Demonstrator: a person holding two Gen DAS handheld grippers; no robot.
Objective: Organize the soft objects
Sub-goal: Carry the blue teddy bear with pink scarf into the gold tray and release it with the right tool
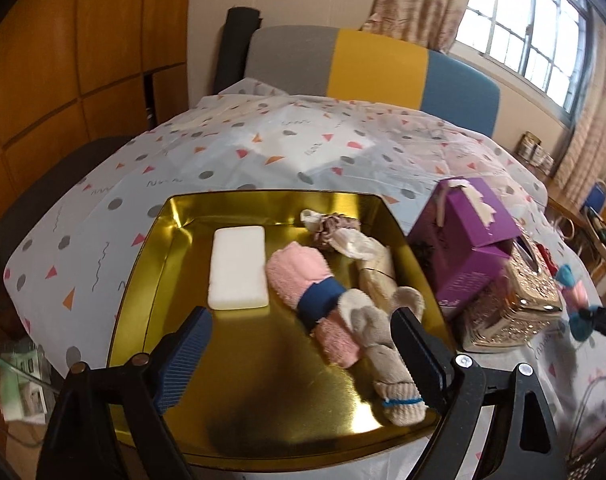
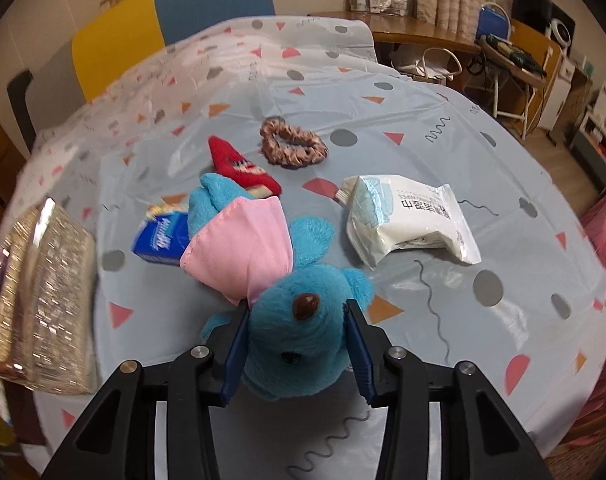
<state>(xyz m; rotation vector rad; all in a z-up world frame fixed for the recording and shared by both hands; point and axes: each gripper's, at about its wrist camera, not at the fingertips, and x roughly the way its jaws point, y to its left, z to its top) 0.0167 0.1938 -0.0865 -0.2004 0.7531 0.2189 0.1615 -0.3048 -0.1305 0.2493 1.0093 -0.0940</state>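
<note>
In the left wrist view a gold tray (image 1: 151,280) holds a white foam block (image 1: 237,268), a rolled pink towel with a blue band (image 1: 303,276), a beige sock (image 1: 379,344), a cream cloth (image 1: 363,246) and a brown scrunchie (image 1: 331,228). My left gripper (image 1: 303,346) hangs open over the tray's near half, with nothing between its fingers; its right finger (image 1: 417,354) is beside the beige sock. In the right wrist view my right gripper (image 2: 299,344) is shut on the head of a blue plush toy (image 2: 303,320) in a pink dress. The toy's body rests on the tablecloth.
A purple box (image 1: 467,240) and a glittery gold tissue box (image 1: 519,304) stand right of the tray. A red sock (image 2: 243,168), a brown scrunchie (image 2: 293,142), a wet wipes pack (image 2: 407,216) and a blue tissue pack (image 2: 159,236) lie on the patterned tablecloth (image 2: 463,128).
</note>
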